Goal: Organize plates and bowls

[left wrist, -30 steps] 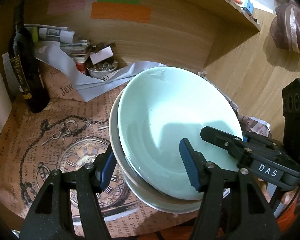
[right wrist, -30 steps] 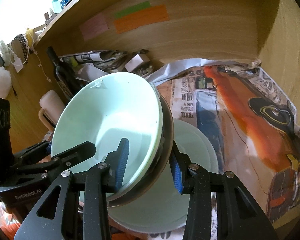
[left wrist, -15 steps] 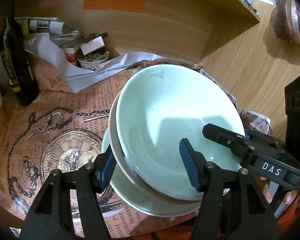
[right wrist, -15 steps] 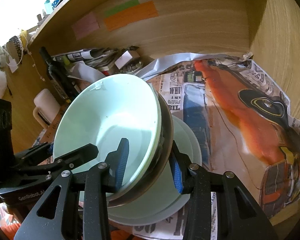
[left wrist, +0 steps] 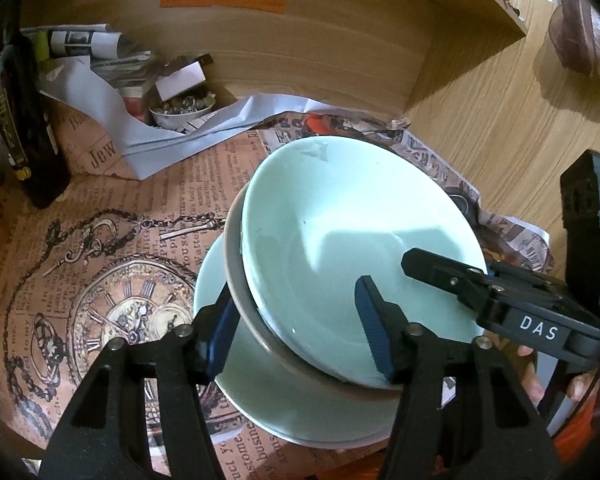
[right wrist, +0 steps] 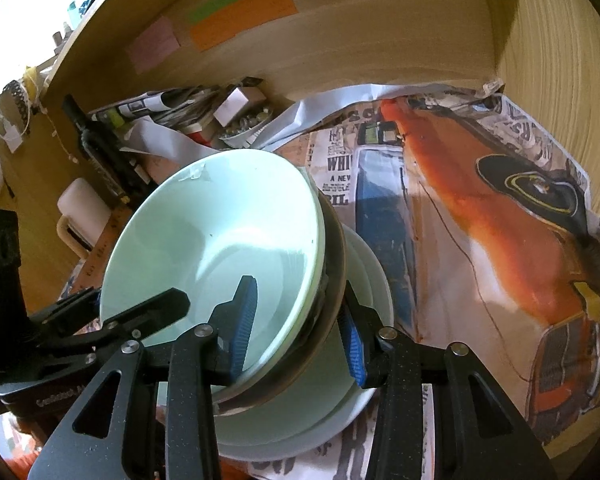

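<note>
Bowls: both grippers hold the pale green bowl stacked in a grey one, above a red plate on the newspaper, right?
Not quite. The plate beneath is pale green, not red, as the left wrist view shows. Both grippers do hold the stacked bowls.

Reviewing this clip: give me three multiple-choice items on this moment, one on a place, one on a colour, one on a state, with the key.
1. Where is the dark bottle?
A. left rear of the shelf
B. inside the bowl
C. on the plate

2. What colour is the top bowl?
A. red
B. pale green
C. black

3. How is the bowl stack held?
A. lying flat, untouched
B. upside down
C. tilted, between both grippers

Key: A, it stands by the left wall; B, its inside is pale green; C, the left gripper and right gripper straddle its rims over the plate.
</note>
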`<state>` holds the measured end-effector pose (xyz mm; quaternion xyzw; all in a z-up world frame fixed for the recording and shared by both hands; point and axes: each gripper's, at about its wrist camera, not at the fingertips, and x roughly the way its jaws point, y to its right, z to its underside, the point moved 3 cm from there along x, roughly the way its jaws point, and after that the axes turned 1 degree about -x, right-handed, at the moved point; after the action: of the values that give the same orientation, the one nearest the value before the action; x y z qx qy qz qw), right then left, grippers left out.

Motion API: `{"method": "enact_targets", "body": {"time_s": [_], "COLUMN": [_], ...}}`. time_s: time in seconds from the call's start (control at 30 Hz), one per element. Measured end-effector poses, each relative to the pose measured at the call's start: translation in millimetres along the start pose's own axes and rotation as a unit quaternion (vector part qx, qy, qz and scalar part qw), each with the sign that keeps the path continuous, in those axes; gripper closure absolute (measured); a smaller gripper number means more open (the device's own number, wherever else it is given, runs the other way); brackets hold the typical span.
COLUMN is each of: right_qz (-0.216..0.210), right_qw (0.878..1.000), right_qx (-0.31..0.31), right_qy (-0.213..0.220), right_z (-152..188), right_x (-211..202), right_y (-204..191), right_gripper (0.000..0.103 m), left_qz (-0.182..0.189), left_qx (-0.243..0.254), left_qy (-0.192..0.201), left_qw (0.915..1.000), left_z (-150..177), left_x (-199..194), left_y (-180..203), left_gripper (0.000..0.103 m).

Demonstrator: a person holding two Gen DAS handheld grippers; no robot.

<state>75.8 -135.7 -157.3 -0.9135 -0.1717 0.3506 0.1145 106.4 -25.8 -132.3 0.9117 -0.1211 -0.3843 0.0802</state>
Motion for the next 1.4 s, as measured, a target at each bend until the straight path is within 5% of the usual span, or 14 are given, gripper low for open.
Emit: {"method": "enact_targets", "body": {"time_s": [0.33, 0.6, 0.8, 1.03, 1.4], "right_qz": [0.002, 0.020, 0.020, 0.017, 0.009], "right_qw": [1.000, 0.997, 0.990, 0.974, 0.953], "right_qx": [-0.026, -0.054, -0.081, -0.115, -0.134], "right_qy": [0.015, 0.061, 0.114, 0.194, 0.273], "right_z": [-1.1, -7.2, -14.4, -18.2, -9.2], "right_x": [-2.9, -26.0, -53.3, -93.8, -145.5], "right_y": [-2.8, -8.3, -23.3, -45.4, -62.5], "right_gripper": [0.059, 0.049, 0.046, 0.032, 0.002], "left_qz": [0.018, -0.059, -0.074, -0.083, -0.085], "left_qx": [-0.021, 0.030, 0.035, 0.037, 0.064], "left_qy": [0.006, 0.077, 0.145, 0.244, 0.303], "left_qw": [0.9996, 0.9948, 0.9860, 0.9654, 0.9470], "left_z": [-1.5, -6.8, -15.5, -23.9, -12.3], "left_x": [-0.2, -28.4, -68.0, -122.8, -156.8], "left_y": [-7.3, 4.8, 10.5, 23.6, 52.5], "left_gripper": [0.050, 0.050, 0.049, 0.031, 0.003]}}
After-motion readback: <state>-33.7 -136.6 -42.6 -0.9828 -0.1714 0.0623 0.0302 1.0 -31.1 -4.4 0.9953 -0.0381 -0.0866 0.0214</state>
